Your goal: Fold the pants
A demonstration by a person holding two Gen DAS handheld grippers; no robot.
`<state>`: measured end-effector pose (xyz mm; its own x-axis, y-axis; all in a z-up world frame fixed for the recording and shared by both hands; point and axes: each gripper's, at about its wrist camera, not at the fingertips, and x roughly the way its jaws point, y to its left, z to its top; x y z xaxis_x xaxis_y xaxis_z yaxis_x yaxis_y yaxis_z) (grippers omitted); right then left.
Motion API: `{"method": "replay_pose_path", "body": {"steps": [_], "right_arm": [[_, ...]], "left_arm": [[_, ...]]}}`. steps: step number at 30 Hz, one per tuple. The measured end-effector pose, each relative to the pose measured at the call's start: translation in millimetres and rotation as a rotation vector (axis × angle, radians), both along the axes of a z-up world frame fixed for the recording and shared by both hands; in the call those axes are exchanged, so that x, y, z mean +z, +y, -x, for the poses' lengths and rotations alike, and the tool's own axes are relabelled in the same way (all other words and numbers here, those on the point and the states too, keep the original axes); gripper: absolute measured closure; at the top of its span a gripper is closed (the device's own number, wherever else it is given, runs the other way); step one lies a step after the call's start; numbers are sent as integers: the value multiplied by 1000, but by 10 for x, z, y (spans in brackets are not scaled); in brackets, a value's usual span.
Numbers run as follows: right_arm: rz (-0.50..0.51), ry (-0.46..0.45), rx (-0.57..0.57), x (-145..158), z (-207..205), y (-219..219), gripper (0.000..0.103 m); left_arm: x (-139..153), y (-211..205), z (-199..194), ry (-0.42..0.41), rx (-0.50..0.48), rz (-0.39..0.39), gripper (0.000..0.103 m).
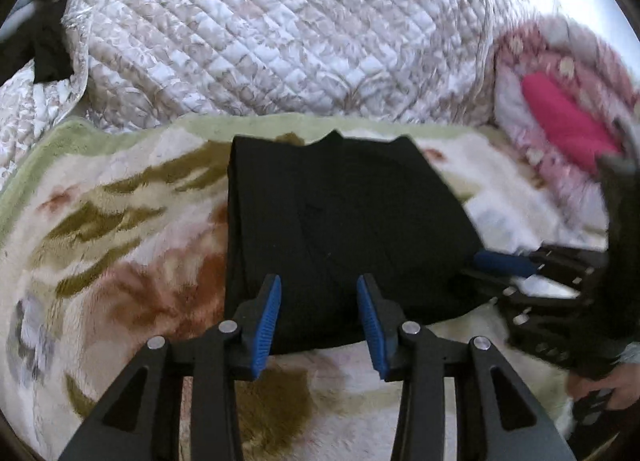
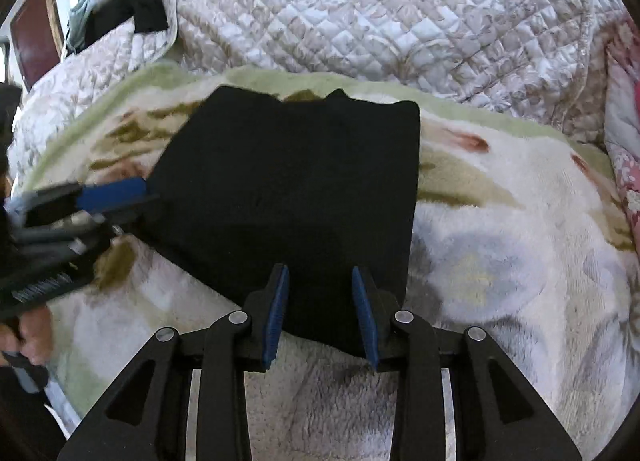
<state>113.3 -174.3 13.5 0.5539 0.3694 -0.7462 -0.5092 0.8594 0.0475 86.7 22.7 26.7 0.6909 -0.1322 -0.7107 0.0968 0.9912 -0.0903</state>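
Note:
The black pants lie folded into a compact rectangle on the fluffy floral blanket; they also show in the right wrist view. My left gripper is open and empty, its blue pads just over the near edge of the fold. My right gripper is open and empty over the near right corner of the pants. The right gripper shows in the left wrist view at the fold's right edge. The left gripper shows in the right wrist view at the fold's left edge.
A quilted white and beige bedspread is heaped behind the blanket. A pink floral quilt with a magenta patch lies at the right. Dark clothes hang at the back left. The blanket spreads around the pants.

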Motion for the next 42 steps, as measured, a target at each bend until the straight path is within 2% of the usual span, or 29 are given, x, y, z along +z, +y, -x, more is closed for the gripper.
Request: {"method": "replay_pose_path", "body": {"steps": [5,9,13,16,18,22,29,42], "right_arm": [[-63,6,-24,136,170,-156,69],[-87,-24,-25,218,394,-209,69],[-86,-11,-29,152,545,-218,68],[-47,32,-33,-5,541,-181,67],[-9,70,-44,-132,476,-158,61],[-21,69,-52,-162,444,-169,55],[-16,56,-52,-183,468,-140,51],[-7,48,-48,-185,466,-139,50]], "left_arm": [[104,32,125,-6,41,30,60],[134,-13,333,-2,65,16,60],[67,-49,467,32,78,29,60],[-5,-74,505,56,79,24,60],[-67,-95,486,78,76,16,60],[-192,-101,439,130,93,11,60],[-227,-184,471,111,73,-36,54],[-230,-205,464,111,70,-42,52]]}}
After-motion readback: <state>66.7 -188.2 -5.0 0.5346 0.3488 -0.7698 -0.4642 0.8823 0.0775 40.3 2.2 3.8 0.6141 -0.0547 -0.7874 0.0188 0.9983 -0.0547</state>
